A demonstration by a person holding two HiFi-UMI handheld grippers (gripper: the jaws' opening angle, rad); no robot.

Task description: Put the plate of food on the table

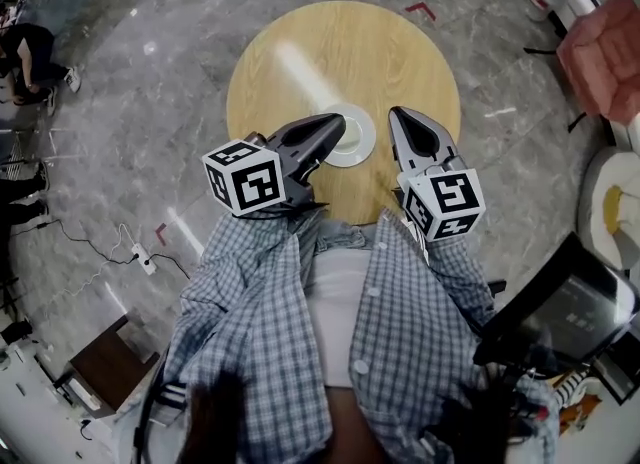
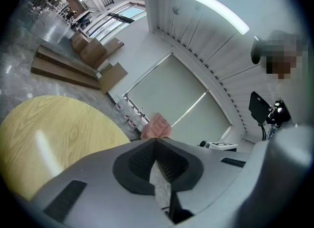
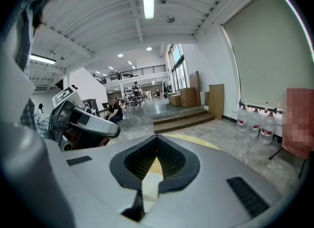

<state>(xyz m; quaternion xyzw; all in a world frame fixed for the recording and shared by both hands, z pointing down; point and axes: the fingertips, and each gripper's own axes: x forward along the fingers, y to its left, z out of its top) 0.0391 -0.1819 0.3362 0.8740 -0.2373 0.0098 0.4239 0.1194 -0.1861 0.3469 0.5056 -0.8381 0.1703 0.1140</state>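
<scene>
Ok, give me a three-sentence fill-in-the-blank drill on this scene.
1. The plate rests on a round wooden ____.
2. The left gripper and the right gripper are both ____.
3. The plate's colour is ____.

Missing words: table; shut; white.

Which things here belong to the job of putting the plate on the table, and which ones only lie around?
For the job: white plate, round wooden table, left gripper, right gripper.
Only lying around: power strip, water bottles, pink chair.
</scene>
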